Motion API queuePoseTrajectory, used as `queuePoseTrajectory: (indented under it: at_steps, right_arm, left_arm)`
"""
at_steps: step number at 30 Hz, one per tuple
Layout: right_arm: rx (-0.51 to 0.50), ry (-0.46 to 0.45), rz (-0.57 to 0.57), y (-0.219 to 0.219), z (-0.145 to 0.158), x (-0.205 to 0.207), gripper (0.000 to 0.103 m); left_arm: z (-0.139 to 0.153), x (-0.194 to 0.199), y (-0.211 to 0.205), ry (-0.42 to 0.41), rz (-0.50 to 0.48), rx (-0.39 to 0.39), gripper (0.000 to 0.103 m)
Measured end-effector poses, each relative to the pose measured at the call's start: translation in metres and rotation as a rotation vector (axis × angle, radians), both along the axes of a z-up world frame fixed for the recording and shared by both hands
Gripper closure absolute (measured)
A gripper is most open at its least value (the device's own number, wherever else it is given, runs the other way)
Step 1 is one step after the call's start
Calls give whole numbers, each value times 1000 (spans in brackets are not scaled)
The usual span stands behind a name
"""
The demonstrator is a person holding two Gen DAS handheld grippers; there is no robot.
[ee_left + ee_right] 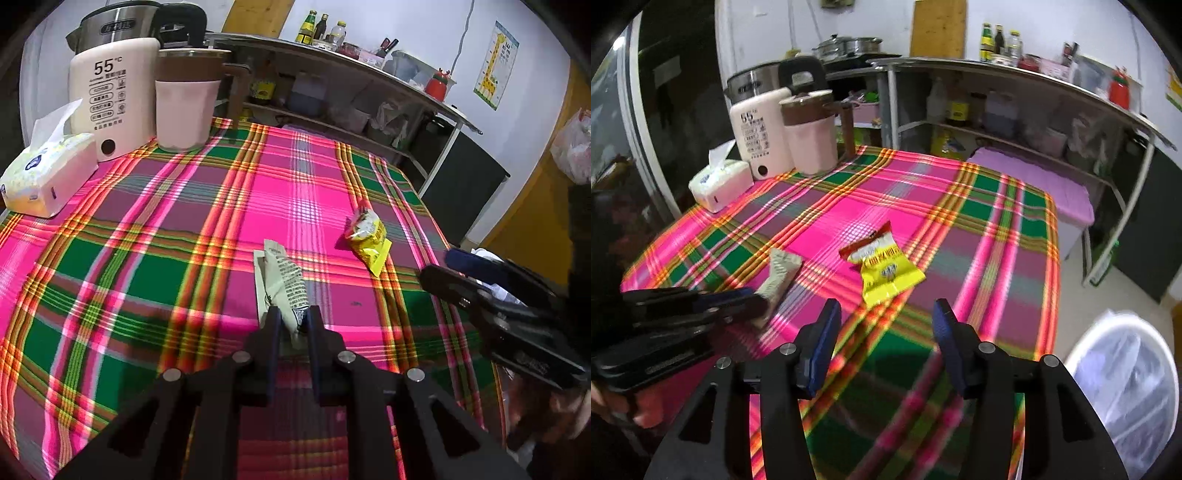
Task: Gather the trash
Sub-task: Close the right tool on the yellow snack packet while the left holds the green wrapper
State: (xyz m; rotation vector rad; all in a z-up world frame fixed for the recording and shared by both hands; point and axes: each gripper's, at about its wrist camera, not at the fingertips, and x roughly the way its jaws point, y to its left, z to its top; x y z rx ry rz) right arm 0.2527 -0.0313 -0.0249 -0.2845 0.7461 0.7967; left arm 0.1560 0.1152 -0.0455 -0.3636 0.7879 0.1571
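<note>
A pale green and white wrapper (282, 280) lies on the plaid tablecloth. My left gripper (293, 317) is shut on its near end. The wrapper also shows in the right wrist view (777, 278), with the left gripper (753, 301) on it. A yellow and red snack packet (367, 234) lies flat to the right of it, also seen in the right wrist view (886, 267). My right gripper (886, 314) is open and empty, just short of the packet above the cloth. It shows at the right in the left wrist view (439, 266).
A tissue box (44, 173), a white kettle (114, 96) and a pink jug (184, 107) stand at the table's far left corner. A white bin with a clear liner (1126, 387) stands on the floor off the right edge. A metal shelf (1015, 110) runs behind the table.
</note>
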Motion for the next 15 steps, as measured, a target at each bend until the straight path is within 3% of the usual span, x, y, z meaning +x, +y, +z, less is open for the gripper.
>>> queuePoseTrajectory:
  at_steps: [15]
  right_arm:
    - [-102,-6,115,54,-22,44,50]
  left_arm:
    - [-4,-3,21,-11,-15,-51,88]
